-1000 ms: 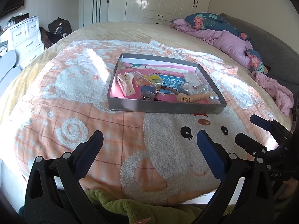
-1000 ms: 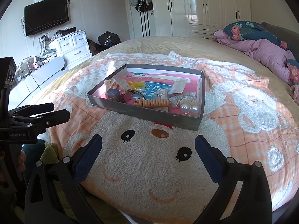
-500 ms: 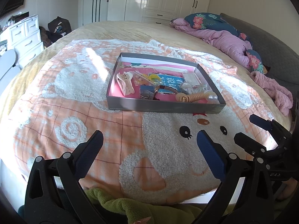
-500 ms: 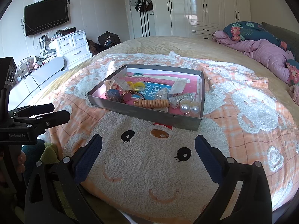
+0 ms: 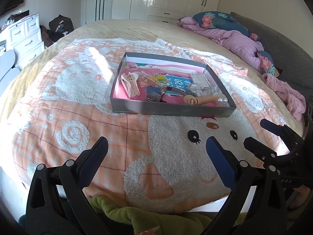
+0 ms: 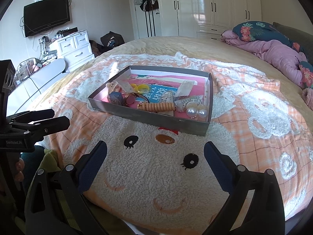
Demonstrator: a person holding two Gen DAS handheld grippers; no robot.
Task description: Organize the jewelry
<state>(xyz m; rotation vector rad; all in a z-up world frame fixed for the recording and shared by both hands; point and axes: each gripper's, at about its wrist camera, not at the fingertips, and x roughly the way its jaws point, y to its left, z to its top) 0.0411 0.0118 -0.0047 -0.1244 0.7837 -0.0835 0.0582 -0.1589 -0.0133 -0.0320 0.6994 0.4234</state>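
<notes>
A shallow grey box (image 5: 170,110) (image 6: 148,117) sits on the bed's orange and white blanket. Inside lie a cream hair claw (image 5: 130,85), a yellow ring (image 6: 141,88), a blue booklet (image 6: 158,96), a beige coiled band (image 5: 205,99) (image 6: 159,106), two big pearls (image 6: 196,112) and a round bangle (image 5: 166,92). My left gripper (image 5: 156,146) is open and empty, hovering over the blanket's near edge, well short of the box. My right gripper (image 6: 155,150) is open and empty too, also short of the box. Each gripper shows at the side of the other's view.
A purple duvet with floral pillows (image 6: 273,51) lies at the bed's far right. A white drawer unit (image 6: 74,47) and wall TV (image 6: 46,15) are to the left. White wardrobes (image 6: 215,5) stand behind. A green cloth (image 5: 127,213) lies under the near bed edge.
The left gripper has drifted slightly left, so the box sits a little more to the right in its view. The right gripper has barely moved. Both stay open.
</notes>
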